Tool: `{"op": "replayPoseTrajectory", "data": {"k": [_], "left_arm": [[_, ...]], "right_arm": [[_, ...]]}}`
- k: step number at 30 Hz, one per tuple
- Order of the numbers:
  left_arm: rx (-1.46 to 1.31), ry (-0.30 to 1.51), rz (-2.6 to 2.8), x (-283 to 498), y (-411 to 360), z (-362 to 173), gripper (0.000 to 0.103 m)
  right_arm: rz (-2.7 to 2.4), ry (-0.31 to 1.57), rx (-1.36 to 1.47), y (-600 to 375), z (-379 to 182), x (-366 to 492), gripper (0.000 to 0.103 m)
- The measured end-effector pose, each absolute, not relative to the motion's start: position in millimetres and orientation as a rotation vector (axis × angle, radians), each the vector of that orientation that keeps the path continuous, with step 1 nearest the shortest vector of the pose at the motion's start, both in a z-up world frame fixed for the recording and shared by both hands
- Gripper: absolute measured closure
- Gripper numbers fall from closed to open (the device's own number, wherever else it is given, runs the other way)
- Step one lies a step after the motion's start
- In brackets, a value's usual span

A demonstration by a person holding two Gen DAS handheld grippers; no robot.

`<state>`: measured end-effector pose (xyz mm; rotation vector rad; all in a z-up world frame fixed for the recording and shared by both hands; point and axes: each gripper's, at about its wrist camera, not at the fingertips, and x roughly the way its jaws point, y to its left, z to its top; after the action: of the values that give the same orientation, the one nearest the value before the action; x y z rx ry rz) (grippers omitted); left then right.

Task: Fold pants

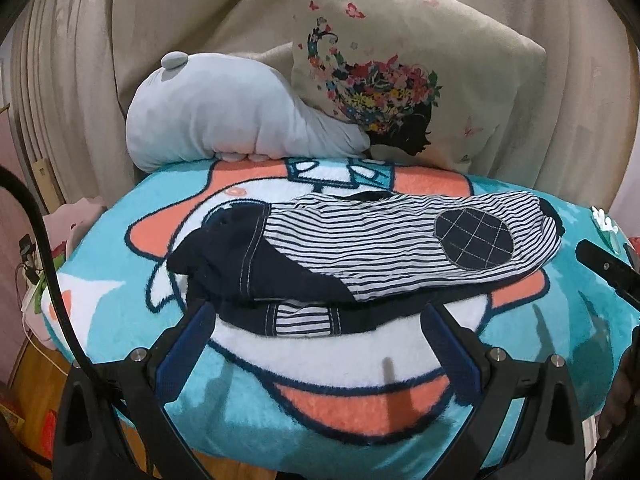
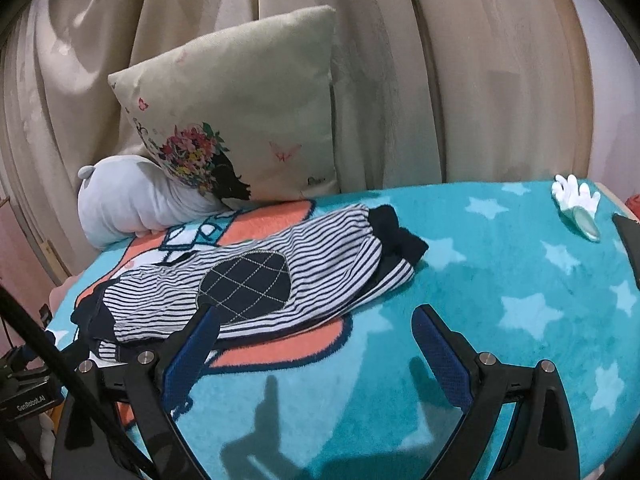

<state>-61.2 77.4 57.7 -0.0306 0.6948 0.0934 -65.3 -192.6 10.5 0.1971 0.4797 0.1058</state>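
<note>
The pants (image 1: 360,256), striped white and navy with a dark quilted oval knee patch (image 1: 474,236), are lying folded in a bundle on the turquoise cartoon-print blanket (image 1: 328,364), navy waistband end toward the left of the left wrist view. A lower layer is showing beneath the top layer at the near edge.

The left gripper (image 1: 316,312) is standing wide open, its blue-padded fingers (image 1: 186,344) spread to either side of the near edge of the bundle. The tips are sitting just beside the navy hem; whether they are touching the cloth cannot be told. Nothing is lying between the pads, and the jaws are gripping nothing.

The right gripper (image 2: 316,316) is likewise standing wide open and holding nothing. Its left finger (image 2: 196,344) is overlapping the near edge of the pants (image 2: 256,280) below the knee patch (image 2: 244,284); contact cannot be confirmed. Its right finger is hanging over bare blanket (image 2: 520,280), apart from the garment.

Behind the pants, a grey plush toy (image 1: 236,120) is resting at the far edge of the blanket, with a beige floral cushion (image 1: 400,72) leaning against beige curtains (image 2: 480,80). A white glove-shaped object (image 2: 576,200) is lying on the blanket at the far right, well apart from the pants.
</note>
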Motion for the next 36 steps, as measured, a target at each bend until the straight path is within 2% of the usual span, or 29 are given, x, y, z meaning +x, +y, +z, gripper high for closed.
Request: {"op": "replayPoseTrajectory", "data": {"k": [9, 20, 24, 26, 28, 30, 36], "left_arm": [[-0.080, 0.732, 0.059, -54.5, 87.2, 53.0, 0.001], [-0.515, 0.762, -0.051, -40.1, 183.6, 66.4, 0.001], [-0.603, 0.791, -0.097, -35.1, 191.7, 61.3, 0.001], [-0.651, 0.817, -0.155, -30.6, 187.7, 54.6, 0.007], [-0.675, 0.846, -0.210, -27.1, 182.4, 49.6, 0.020], [-0.684, 0.880, -0.252, -21.1, 171.8, 44.1, 0.024], [-0.725, 0.915, -0.318, -12.7, 155.8, 36.2, 0.025]], "right_arm": [[0.117, 0.516, 0.207, -192.6, 3.0, -57.6, 0.004], [0.262, 0.602, 0.418, -214.3, -9.4, -43.8, 0.004], [0.326, 0.601, 0.463, -217.1, -11.8, -43.7, 0.004], [0.351, 0.606, 0.487, -219.3, -13.2, -43.2, 0.005], [0.359, 0.616, 0.508, -221.6, -15.5, -41.8, 0.005], [0.359, 0.623, 0.529, -224.8, -18.4, -40.9, 0.005], [0.353, 0.633, 0.550, -228.9, -23.4, -41.2, 0.005]]}}
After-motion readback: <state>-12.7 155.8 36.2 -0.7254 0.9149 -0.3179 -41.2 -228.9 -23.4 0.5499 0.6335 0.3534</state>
